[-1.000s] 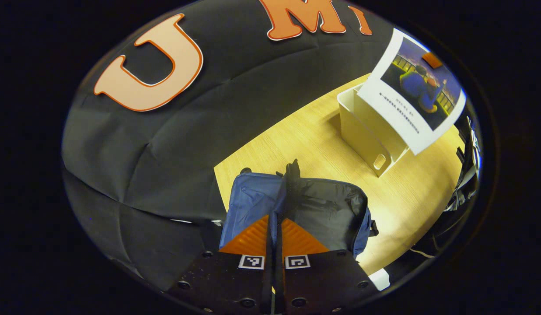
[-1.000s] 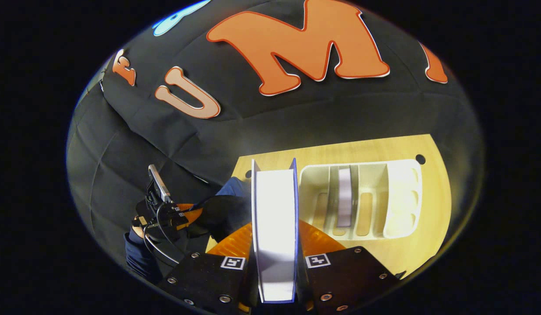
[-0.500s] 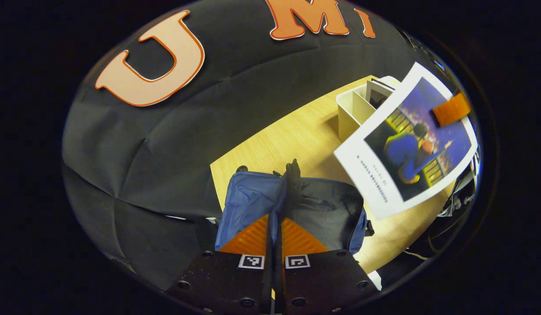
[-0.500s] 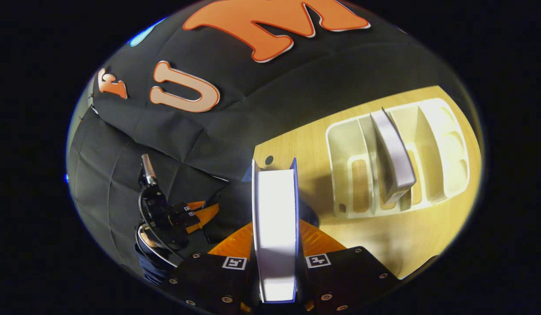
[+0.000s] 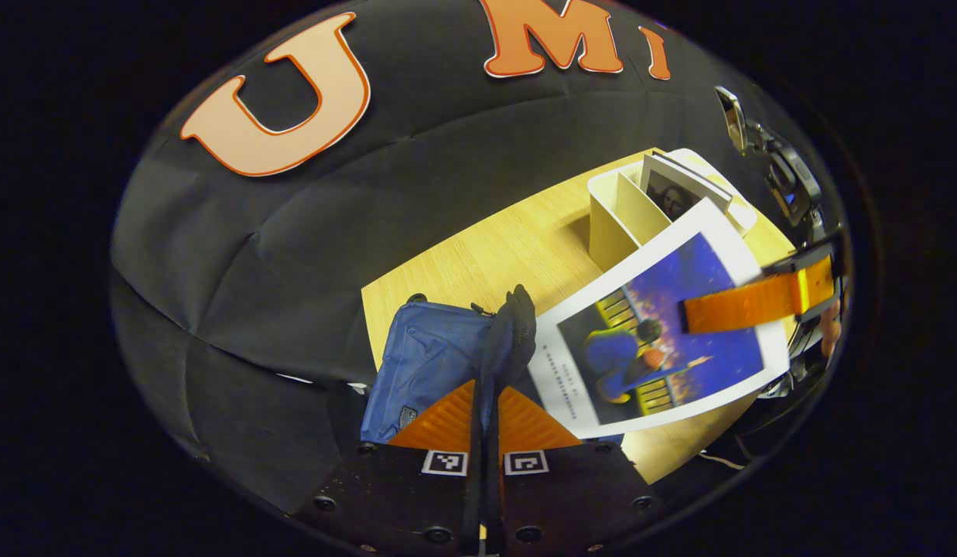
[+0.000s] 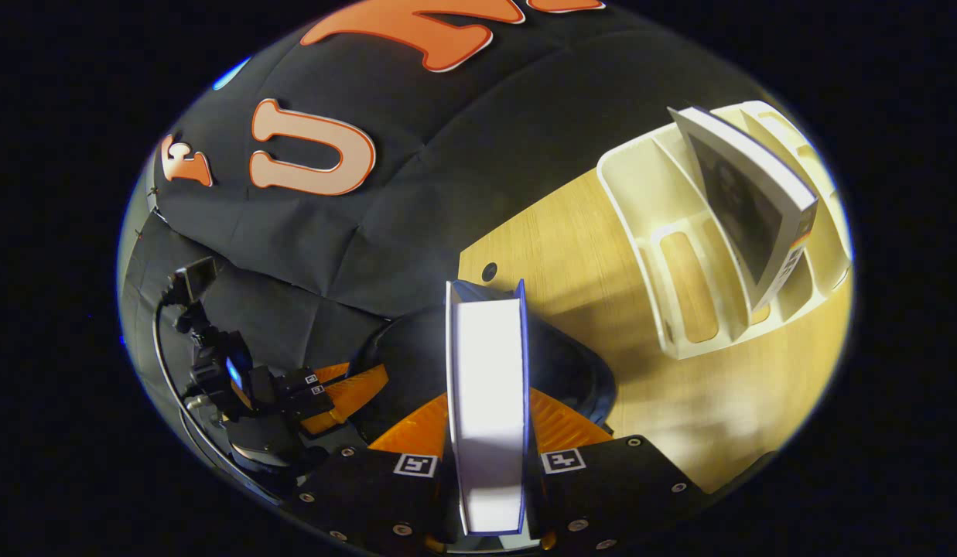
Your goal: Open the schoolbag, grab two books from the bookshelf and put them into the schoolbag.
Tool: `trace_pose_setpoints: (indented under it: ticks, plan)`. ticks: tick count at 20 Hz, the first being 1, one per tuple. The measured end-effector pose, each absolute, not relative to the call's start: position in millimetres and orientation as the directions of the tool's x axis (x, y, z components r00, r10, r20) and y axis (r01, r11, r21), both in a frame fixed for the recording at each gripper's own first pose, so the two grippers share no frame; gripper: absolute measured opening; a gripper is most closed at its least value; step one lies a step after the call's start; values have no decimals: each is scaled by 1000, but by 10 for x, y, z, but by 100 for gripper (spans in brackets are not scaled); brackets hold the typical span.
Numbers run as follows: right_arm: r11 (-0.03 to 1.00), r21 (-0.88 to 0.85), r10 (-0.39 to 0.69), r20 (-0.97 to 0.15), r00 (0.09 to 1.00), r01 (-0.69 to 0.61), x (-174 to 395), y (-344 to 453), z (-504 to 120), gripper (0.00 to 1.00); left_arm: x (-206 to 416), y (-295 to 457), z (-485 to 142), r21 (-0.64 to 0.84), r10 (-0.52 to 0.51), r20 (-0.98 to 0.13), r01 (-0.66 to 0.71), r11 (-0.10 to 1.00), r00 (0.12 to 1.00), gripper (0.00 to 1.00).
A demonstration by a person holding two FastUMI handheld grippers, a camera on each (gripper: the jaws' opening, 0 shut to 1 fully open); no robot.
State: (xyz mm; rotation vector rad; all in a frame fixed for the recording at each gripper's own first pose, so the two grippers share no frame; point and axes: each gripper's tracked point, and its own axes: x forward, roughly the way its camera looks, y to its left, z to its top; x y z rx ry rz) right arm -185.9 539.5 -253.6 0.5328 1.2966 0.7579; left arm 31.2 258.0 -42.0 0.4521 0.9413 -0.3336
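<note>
In the left gripper view the left gripper [image 5: 486,410] pinches the schoolbag [image 5: 424,360] flap on the bench [image 5: 493,247], holding its mouth agape for the book [image 5: 656,348]; in the right gripper view the right gripper [image 6: 486,433] clamps that book above the bag, bookshelf [image 6: 679,232] far right.

Wooden table [image 5: 478,255]: blue schoolbag [image 5: 424,360] near edge; white bookshelf [image 6: 679,232] well apart.
</note>
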Motion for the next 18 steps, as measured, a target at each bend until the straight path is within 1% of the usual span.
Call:
trace_pose_setpoints:
  ticks: [2, 5, 9, 15, 16, 18]
  plan:
    - [682, 718, 731, -677, 88, -141, -1961, 5472, -2728, 34, 291, 2568, -436, 206, -92, -832, 459, 864, 547, 3]
    - [660, 746, 751, -656, 74, -84, -2077, 5631, -2877, 34, 255, 2572, -467, 195, -106, -831, 464, 864, 546, 3]
    - [639, 767, 769, -634, 88, -63, -2048, 5847, -3025, 34, 198, 2527, -454, 172, -136, -834, 485, 857, 536, 3]
    - [626, 780, 777, -624, 83, -3, -2155, 6067, -3228, 34, 190, 2486, -477, 160, -162, -831, 507, 847, 532, 3]
    - [624, 781, 779, -623, 71, 3, -2186, 6116, -3266, 34, 185, 2480, -486, 157, -164, -832, 509, 846, 530, 3]
    - [606, 795, 791, -606, 81, 28, -2203, 6155, -3314, 34, 173, 2435, -478, 147, -183, -828, 519, 842, 530, 3]
